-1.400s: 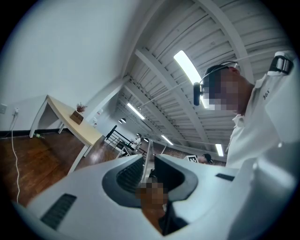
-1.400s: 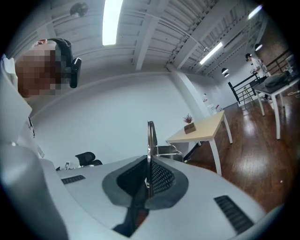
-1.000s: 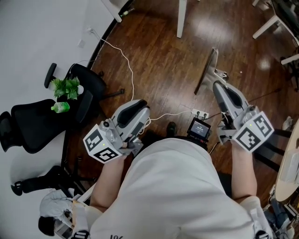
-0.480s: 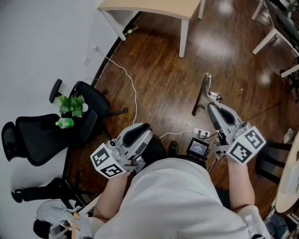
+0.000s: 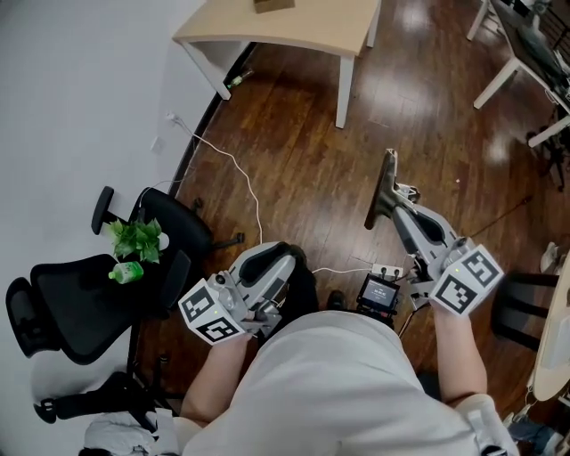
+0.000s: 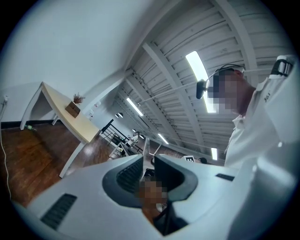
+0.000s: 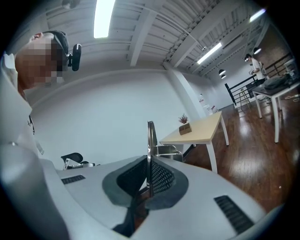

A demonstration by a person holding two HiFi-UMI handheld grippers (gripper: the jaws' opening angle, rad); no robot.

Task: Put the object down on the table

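Leftmost, on the dark wood floor [image 5: 303, 134], a black office chair [image 5: 62, 298] carrying a leafy green plant [image 5: 135, 239] and a green bottle [image 5: 126, 272]. Beside it, a white cable [image 5: 239, 160] snaking across the boards. Next, the left gripper [image 5: 283, 260], with a cube of black-and-white square markers at its rear; jaws a narrow slit apart, gripping nothing. Between the grippers, a small black device [image 5: 378, 292] with a lit screen, its text too small to read. Then the right gripper [image 5: 405, 223], same marker cube, clenched on a thin flat metal tool [image 5: 386, 183]: long, dull grey, blade-like, edge-on in the right gripper view, jutting straight past the fingertips. Tool up in the air over the floor, well apart from the pale wooden table [image 5: 312, 31] with white legs at the top of the head view. On that table, a small brown box [image 5: 272, 5] holding a small sprig [image 7: 183, 119].
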